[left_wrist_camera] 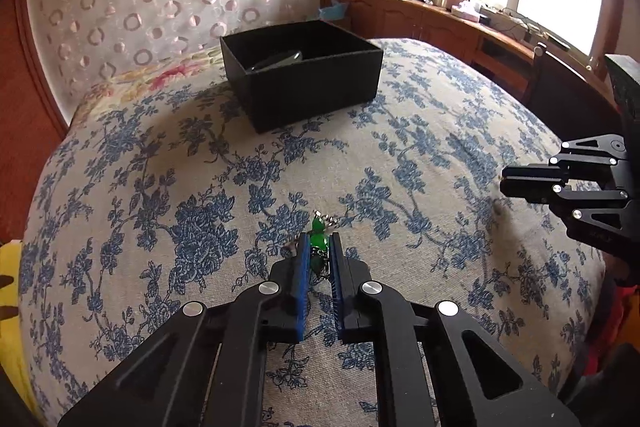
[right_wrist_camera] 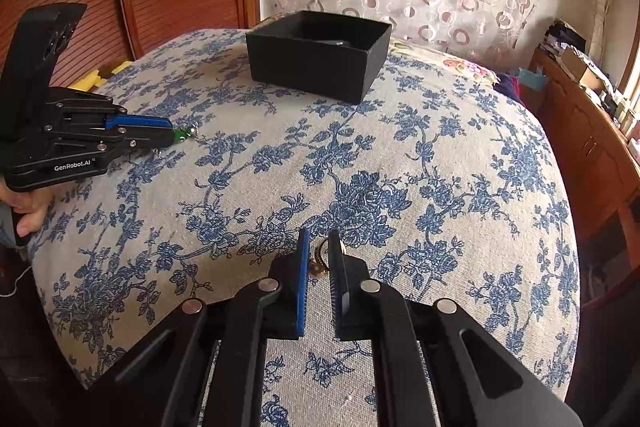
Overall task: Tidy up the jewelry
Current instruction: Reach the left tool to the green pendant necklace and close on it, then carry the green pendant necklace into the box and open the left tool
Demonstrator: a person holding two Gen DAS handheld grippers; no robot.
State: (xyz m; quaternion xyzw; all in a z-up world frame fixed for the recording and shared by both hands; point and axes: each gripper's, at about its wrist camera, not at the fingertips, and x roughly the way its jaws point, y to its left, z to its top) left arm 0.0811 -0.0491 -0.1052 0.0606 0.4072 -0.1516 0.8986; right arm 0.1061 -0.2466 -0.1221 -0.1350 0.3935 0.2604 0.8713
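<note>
Pinching a green-beaded jewelry piece [left_wrist_camera: 319, 231] at the near edge of the floral cloth [left_wrist_camera: 200, 163], left gripper [left_wrist_camera: 319, 241] has its pads closed on it; right gripper [right_wrist_camera: 320, 243] brackets a gold ring [right_wrist_camera: 318, 259], pads close either side, contact unclear. Black box [left_wrist_camera: 304, 95] sits far, centre. Both pieces look light, small, slippery; beads likely fragile, so grip the beads' middle and the ring's band.

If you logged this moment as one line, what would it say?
left hand-held gripper: shut on green bead jewelry | right hand-held gripper: shut on gold ring | black box: open, beyond both
</note>
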